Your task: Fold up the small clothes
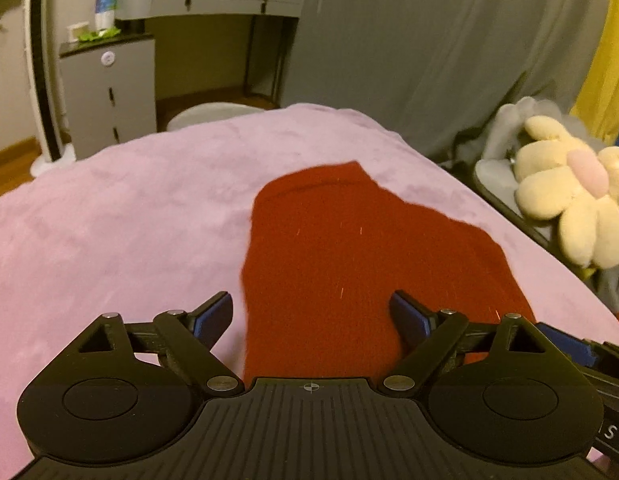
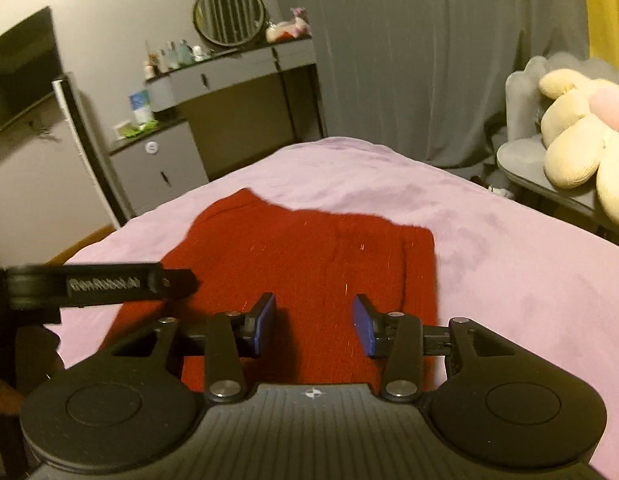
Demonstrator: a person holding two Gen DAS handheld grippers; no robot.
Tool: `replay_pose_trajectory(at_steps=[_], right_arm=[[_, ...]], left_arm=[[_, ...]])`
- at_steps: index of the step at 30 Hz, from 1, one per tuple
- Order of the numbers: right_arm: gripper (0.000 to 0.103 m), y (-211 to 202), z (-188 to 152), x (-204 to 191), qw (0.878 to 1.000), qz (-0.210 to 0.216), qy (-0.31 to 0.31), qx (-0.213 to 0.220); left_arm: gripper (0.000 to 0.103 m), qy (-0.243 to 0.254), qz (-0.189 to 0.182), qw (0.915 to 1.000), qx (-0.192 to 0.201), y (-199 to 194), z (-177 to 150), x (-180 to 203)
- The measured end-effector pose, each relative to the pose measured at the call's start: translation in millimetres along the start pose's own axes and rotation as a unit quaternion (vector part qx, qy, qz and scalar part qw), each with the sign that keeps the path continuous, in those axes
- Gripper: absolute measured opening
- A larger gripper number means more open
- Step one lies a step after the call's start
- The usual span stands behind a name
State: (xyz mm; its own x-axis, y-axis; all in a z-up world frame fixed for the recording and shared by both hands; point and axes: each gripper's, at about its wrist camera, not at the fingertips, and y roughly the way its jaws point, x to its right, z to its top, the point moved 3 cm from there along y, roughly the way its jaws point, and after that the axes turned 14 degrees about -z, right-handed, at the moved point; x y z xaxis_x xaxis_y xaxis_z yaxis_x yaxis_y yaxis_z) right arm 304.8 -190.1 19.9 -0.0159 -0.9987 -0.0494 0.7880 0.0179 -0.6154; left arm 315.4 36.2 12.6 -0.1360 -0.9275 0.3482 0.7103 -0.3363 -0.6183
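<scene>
A dark red knitted garment (image 1: pixel 349 248) lies flat on the pink blanket (image 1: pixel 129 216), partly folded. My left gripper (image 1: pixel 311 310) is open and empty, held just above the garment's near left edge. In the right wrist view the garment (image 2: pixel 309 252) lies ahead, with a folded strip along its right side. My right gripper (image 2: pixel 315 324) is open and empty above the garment's near edge. The left gripper's side (image 2: pixel 109 284) shows at the left of the right wrist view; the right gripper's blue pad (image 1: pixel 565 340) shows at the right of the left wrist view.
A grey chair (image 2: pixel 525 152) with a cream flower plush (image 1: pixel 569 196) stands right of the bed. A grey dresser (image 1: pixel 213 0) and a drawer cabinet (image 1: pixel 109 92) stand beyond the far edge. A grey curtain (image 1: pixel 429 40) hangs behind.
</scene>
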Motion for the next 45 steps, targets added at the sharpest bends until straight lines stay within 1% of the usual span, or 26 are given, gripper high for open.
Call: replay_pose_trajectory(at_steps=[4,11,14,15,17,18,20,21,22,23,25,26,28,30,31,32,33,34,36,38,39,41,43,44,45], right_arm=[[0.042,-21.1,-19.6,1.5,1.000,-0.011,0.000,-0.004],[0.044,-37.7,-24.5,-5.8,1.000,-0.017,-0.001,-0.012],[0.045,-37.5,-27.7,-10.2,1.000,-0.017,-0.008,-0.014],[0.047,-34.0,-31.1,-12.2,1.000,-0.020,-0.018,-0.016],[0.057,-23.3,-39.2,-15.3,0.998,-0.036,-0.052,-0.027],[0.059,-17.8,-44.5,-15.7,0.996,-0.044,-0.067,-0.032],[0.059,-11.5,-50.6,-12.5,0.996,-0.042,-0.074,-0.032],[0.061,-9.5,-52.1,-10.8,0.996,-0.040,-0.080,-0.029],[0.065,-7.5,-52.9,-9.0,0.995,-0.039,-0.085,-0.027],[0.066,-6.1,-52.9,-7.1,0.995,-0.040,-0.085,-0.031],[0.065,-10.3,-48.3,-2.9,0.996,-0.042,-0.070,-0.048],[0.065,-15.2,-46.2,-0.5,0.996,-0.047,-0.062,-0.053],[0.065,-31.0,-46.7,8.9,0.997,-0.039,-0.036,-0.060],[0.065,-43.4,-55.7,21.9,0.997,-0.020,0.011,-0.076],[0.065,-46.5,-62.4,27.9,0.995,-0.011,0.039,-0.088],[0.065,-48.8,-69.5,33.0,0.993,0.000,0.068,-0.100],[0.065,-49.8,-76.0,36.9,0.990,0.010,0.093,-0.108],[0.065,-50.7,-81.9,40.2,0.986,0.018,0.116,-0.117],[0.065,-49.3,-91.6,45.4,0.976,0.049,0.168,-0.131],[0.065,-43.0,-95.4,49.2,0.963,0.071,0.219,-0.140],[0.065,-38.5,-97.8,51.1,0.953,0.080,0.250,-0.148],[0.065,-26.8,-106.0,53.2,0.927,0.107,0.314,-0.176],[0.062,-16.7,-111.9,53.7,0.903,0.127,0.366,-0.185],[0.061,-12.4,-114.6,54.4,0.894,0.129,0.388,-0.185],[0.053,-7.3,-117.3,55.0,0.881,0.135,0.413,-0.188]], left_arm=[[0.091,0.011,-0.001,0.9999,-0.003,-21.8,-12.3,3.5],[0.092,0.014,-0.015,0.9997,-0.014,-38.4,-27.5,2.5],[0.093,0.010,-0.017,0.9996,-0.022,-38.3,-33.6,-0.9],[0.094,0.012,-0.016,0.9994,-0.027,-36.3,-35.5,-2.0],[0.096,0.015,-0.018,0.9991,-0.034,-32.4,-39.2,-3.3],[0.097,0.015,-0.019,0.9990,-0.038,-29.7,-41.1,-4.6],[0.098,0.013,-0.027,0.9987,-0.042,-23.5,-44.7,-7.3],[0.100,0.013,-0.027,0.9987,-0.042,-20.9,-46.5,-9.1],[0.100,0.009,-0.027,0.9987,-0.043,-21.0,-48.0,-10.8],[0.100,-0.002,-0.032,0.9984,-0.046,-24.6,-48.0,-12.3],[0.099,-0.016,-0.040,0.9980,-0.045,-39.0,-47.8,-15.5],[0.098,-0.014,-0.042,0.9982,-0.041,-47.8,-50.8,-17.7],[0.098,-0.005,-0.046,0.9984,-0.032,-64.9,-62.9,-22.4],[0.098,-0.008,-0.046,0.9983,-0.035,-73.6,-78.8,-27.2],[0.098,-0.007,-0.042,0.9982,-0.042,-73.1,-84.6,-27.9],[0.098,0.001,-0.031,0.9979,-0.057,-69.6,-90.5,-26.9],[0.097,0.015,-0.017,0.9974,-0.068,-65.6,-97.1,-24.7],[0.097,0.025,-0.007,0.9972,-0.069,-63.2,-100.2,-22.7],[0.096,0.029,0.010,0.9978,-0.059,-59.1,-101.1,-20.7],[0.097,0.015,0.016,0.9989,-0.041,-53.6,-98.4,-22.6],[0.097,0.005,0.019,0.9990,-0.041,-51.0,-97.6,-23.8],[0.097,-0.020,0.014,0.9991,-0.034,-50.0,-95.9,-26.1],[0.096,-0.039,0.014,0.9989,-0.024,-52.4,-95.2,-28.1],[0.095,-0.050,0.011,0.9985,-0.020,-53.5,-95.1,-29.4],[0.094,-0.058,0.005,0.9981,-0.019,-54.7,-95.5,-29.9]])
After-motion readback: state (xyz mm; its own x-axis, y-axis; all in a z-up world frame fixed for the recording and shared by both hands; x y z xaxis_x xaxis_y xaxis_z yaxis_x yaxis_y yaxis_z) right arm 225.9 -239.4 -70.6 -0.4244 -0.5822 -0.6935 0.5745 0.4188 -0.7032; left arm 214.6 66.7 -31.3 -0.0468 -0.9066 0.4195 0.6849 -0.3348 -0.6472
